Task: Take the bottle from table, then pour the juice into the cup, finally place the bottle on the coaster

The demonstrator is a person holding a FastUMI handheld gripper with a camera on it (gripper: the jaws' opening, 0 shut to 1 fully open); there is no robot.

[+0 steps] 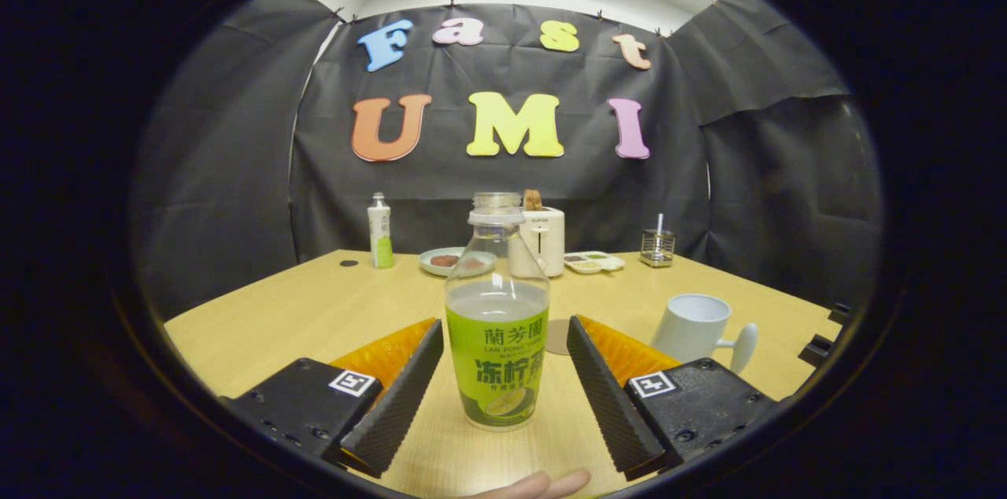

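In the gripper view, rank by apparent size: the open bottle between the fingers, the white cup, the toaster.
1. Bottle, nearest the camera.
2. and 3. White cup and toaster look alike; distance makes ranking unsure.
Gripper open around the bottle.

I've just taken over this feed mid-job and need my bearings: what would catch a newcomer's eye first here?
The uncapped juice bottle stands upright on the wooden table, between the open fingers of the gripper, which do not touch it. Beyond the fingers, off to the right, a white cup leans over, and a round coaster peeks out just behind the bottle. A toaster and dishes line the far edge.
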